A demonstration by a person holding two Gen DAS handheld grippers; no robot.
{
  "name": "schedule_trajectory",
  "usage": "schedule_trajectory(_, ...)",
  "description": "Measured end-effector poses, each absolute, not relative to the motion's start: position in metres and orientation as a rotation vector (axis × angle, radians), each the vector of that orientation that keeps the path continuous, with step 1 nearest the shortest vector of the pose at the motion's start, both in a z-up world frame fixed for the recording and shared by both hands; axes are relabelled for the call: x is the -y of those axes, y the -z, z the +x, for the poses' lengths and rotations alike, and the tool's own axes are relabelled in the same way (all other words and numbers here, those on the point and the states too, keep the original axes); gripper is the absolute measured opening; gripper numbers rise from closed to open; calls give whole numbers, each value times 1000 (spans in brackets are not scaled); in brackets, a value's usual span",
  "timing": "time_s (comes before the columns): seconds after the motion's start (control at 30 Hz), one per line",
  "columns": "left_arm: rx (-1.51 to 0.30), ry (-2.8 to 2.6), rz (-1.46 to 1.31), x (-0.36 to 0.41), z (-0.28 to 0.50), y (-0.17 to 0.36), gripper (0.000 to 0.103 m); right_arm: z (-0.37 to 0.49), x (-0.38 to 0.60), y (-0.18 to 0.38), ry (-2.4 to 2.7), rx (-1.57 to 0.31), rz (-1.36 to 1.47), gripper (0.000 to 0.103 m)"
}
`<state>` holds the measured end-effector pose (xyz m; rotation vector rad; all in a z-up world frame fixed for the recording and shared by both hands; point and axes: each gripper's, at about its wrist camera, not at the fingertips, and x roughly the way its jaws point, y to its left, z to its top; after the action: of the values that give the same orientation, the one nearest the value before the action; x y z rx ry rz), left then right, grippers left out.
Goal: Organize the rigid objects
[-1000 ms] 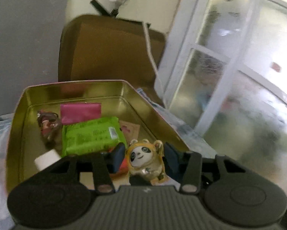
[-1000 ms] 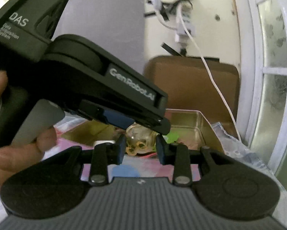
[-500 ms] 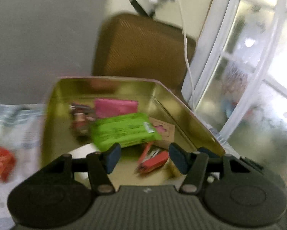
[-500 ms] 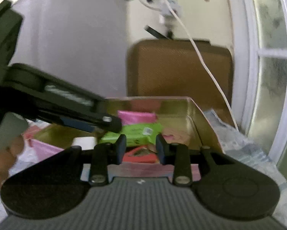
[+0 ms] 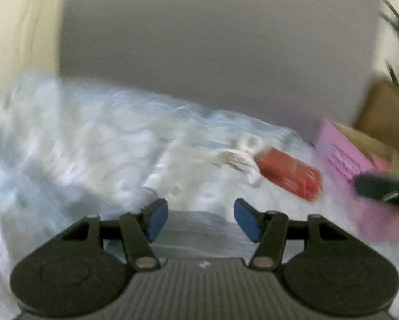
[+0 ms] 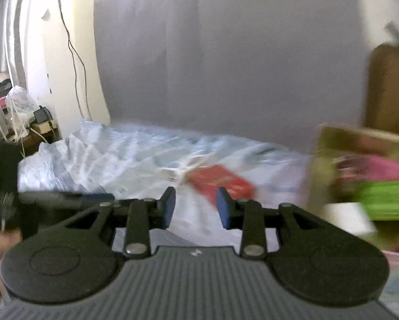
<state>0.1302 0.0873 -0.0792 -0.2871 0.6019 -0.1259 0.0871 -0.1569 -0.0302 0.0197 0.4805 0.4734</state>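
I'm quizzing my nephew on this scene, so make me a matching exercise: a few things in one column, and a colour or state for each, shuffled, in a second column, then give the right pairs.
Column one:
1. left gripper
2. red packet
3. tin box
4. green packet

Column two:
A. lying out on the pale plastic sheet, beside a white cord
B. gold inside, pink outside
C. jaws apart, nothing between them
D. resting inside the tin

Pairs: 1-C, 2-A, 3-B, 4-D
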Motion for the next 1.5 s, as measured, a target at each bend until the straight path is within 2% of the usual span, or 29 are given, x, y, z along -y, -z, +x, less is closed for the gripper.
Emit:
schedule_trajectory(0.2,-492,70,-265,-95,131,71,56,143,92,57,-422,-610,12,35)
schedule_trajectory(0.27,-489,71,-256,-94,133,69,56,159,84,67,-403,-659,25,21)
schedule_trajectory(0.3,-489,74,-262,-95,136,69,56,165,80,72,-388,-679,16,10)
schedule_trajectory(0.33,-486,75,-274,-99,135,69,56,167,79,74,-360,-681,-3,7)
schedule_trajectory(0.43,-466,61,-332,-117,127,66,55,153,81,65,-375,-639,-7,6)
schedule_trajectory(0.6,-448,154,-339,-114,121,64,55,69,115,49,-460,-586,-123,6)
schedule_trajectory(0.83,-505,592,-133,-28,81,53,55,-66,227,69,-288,-609,-140,6)
schedule_trajectory(1.0,-574,833,-22,42,25,52,54,-118,275,76,-174,-587,-36,7)
schedule_trajectory(1.2,-642,861,141,90,-1,64,41,-128,286,84,-187,-568,1,11)
schedule_trajectory(1.27,-687,882,169,100,0,72,20,-126,288,87,-202,-554,10,8)
schedule_trajectory(1.37,-660,859,228,111,1,72,13,-124,289,84,-194,-520,-4,8)
schedule_trajectory(1.5,-565,865,177,115,12,33,11,-120,304,60,-176,-408,13,7)
